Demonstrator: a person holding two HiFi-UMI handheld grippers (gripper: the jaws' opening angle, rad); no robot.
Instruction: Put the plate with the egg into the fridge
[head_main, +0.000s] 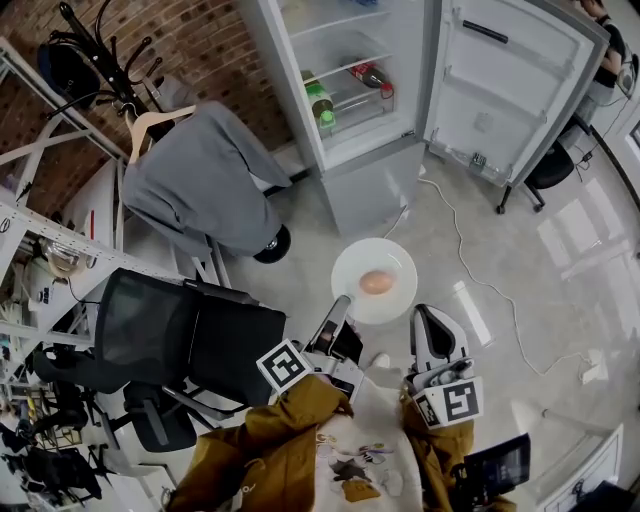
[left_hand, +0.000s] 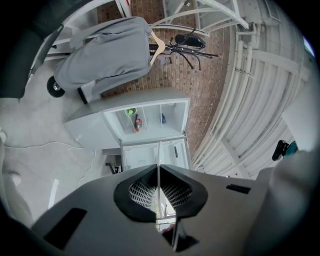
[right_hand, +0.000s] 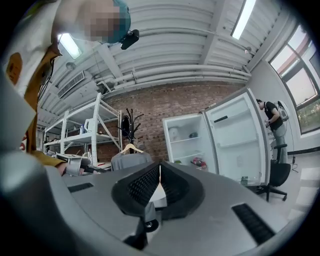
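Currently my left gripper (head_main: 341, 306) is clamped on the near-left rim of the white plate (head_main: 352, 262). In the left gripper view, the plate's thin edge runs straight up between the closed pads. The egg (head_main: 376, 283) lies at the plate's middle.

My right gripper (head_main: 426, 318) has its jaws pressed together with nothing between them. It sits just beside the plate's near-right rim, and I cannot tell whether it touches.

The plate is in the air above the pale floor (head_main: 520, 240), in front of the fridge (head_main: 372, 175) and apart from it. The fridge stands open, with its door (head_main: 510, 90) swung to the right. A green bottle (head_main: 320, 105) and a red-capped bottle (head_main: 372, 75) are on its shelves.

Left of the fridge, a grey jacket (head_main: 200, 180) hangs on a coat rack (head_main: 100, 50). A black office chair (head_main: 170, 335) stands at my left, and a white cable (head_main: 462, 255) trails across the floor.
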